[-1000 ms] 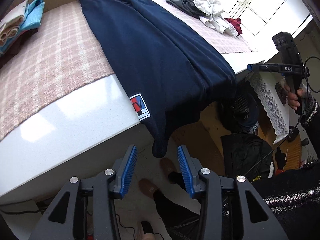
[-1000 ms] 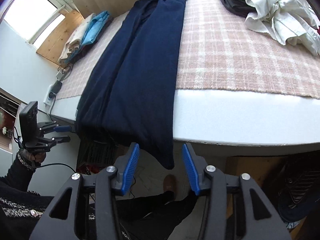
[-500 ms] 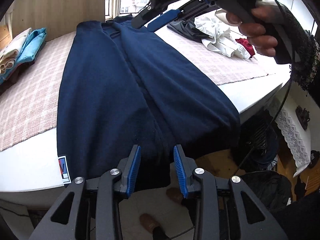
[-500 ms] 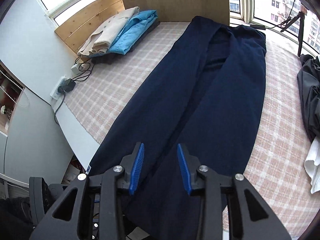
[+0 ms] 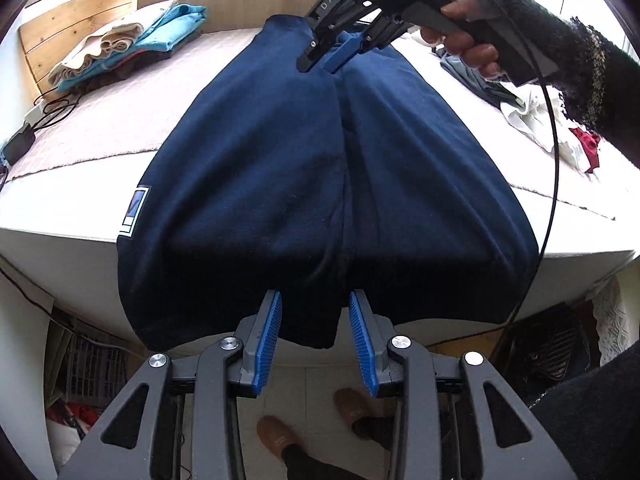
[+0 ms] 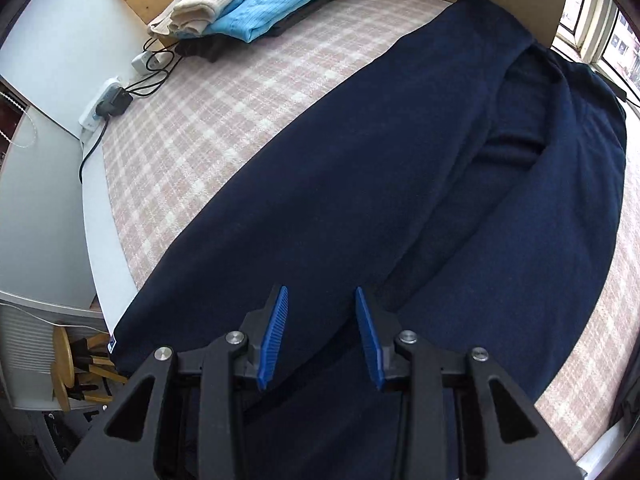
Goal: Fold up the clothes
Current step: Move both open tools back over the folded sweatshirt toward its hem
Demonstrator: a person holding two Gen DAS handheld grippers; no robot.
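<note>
Left wrist view: a navy garment (image 5: 304,184), already folded lengthwise into a long strip, lies on a bed (image 5: 60,216) with a pink plaid cover, its near end draped over the white edge. The left gripper (image 5: 316,344) hangs just in front of that hanging hem; its jaws have just been narrowing and now stand apart, with the hem between the blue pads, which do not press on it. The right gripper (image 5: 332,54), held in a hand (image 5: 468,40), hovers over the far part of the garment, jaws also apart after closing a little, holding nothing. In the right wrist view it (image 6: 320,340) looks down on the cloth (image 6: 400,200) close below. By my reading, the step in hand is reaching for grip points for a crosswise fold; next, each gripper needs to pinch the cloth, near end and farther up, and carry the hem forward. Folded clothes (image 6: 248,4) are stacked at the far left, unfolded ones (image 5: 532,120) lie right, cables (image 6: 132,92) sit along the left edge; all lie well apart from the garment and none blocks the fold.
</note>
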